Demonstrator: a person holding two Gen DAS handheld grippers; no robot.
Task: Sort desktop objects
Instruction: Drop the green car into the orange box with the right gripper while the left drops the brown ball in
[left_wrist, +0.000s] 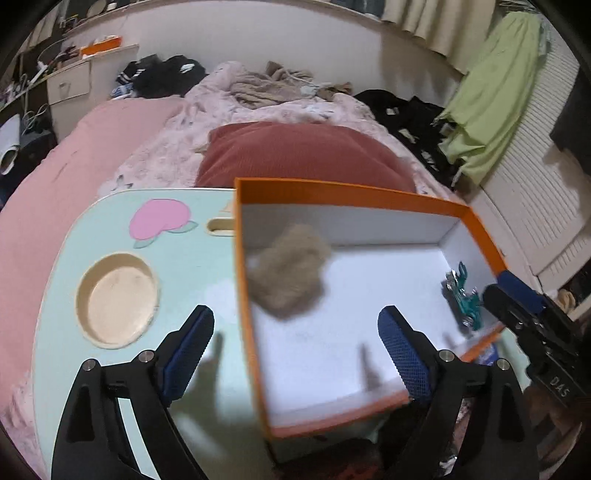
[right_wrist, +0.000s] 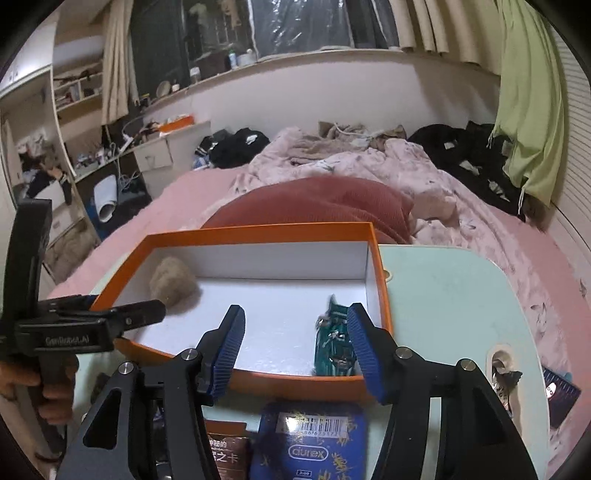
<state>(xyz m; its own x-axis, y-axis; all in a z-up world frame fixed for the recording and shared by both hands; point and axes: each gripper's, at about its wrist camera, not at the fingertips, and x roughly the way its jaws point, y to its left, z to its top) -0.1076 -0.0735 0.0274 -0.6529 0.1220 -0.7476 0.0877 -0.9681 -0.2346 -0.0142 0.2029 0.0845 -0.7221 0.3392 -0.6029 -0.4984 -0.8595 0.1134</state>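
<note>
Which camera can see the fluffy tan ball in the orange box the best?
The right wrist view. There the fluffy ball sits fairly sharp in the far left corner of the orange box. The left wrist view shows the ball bigger, but smeared with blur.

A lived-in bedroom: unmade bed (right_wrist: 332, 162), strewn clothes (right_wrist: 236, 146), curtains (right_wrist: 417, 22).

Orange box (right_wrist: 192, 236) on mint tray table (right_wrist: 443, 295), beige fluff (right_wrist: 171, 280), teal clip (right_wrist: 332, 347), right gripper (right_wrist: 295, 343) parted.
</note>
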